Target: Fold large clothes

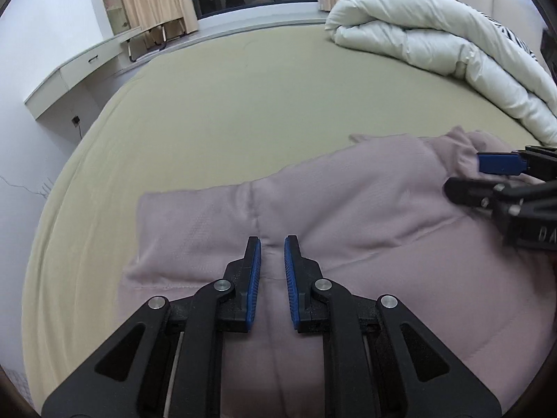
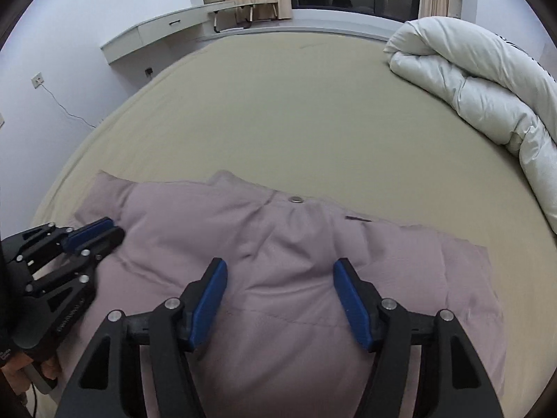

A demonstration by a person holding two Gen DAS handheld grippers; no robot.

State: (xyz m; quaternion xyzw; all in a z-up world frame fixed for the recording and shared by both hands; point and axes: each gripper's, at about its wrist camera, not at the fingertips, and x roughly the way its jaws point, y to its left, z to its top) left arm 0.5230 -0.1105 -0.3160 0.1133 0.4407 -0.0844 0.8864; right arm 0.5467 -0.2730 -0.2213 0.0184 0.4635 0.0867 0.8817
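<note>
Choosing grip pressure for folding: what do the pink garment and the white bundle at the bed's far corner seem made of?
The pink garment looks like a padded jacket: smooth, matte woven shell, puffy between stitched quilt lines, with a metal-looking snap. The white duvet looks like a filled comforter with a slightly shiny shell and soft rolled bulges. The fibres cannot be told.

A rolled white duvet [image 1: 435,35] lies on the olive bedsheet [image 1: 243,104] near a wall desk [image 2: 156,33].
</note>
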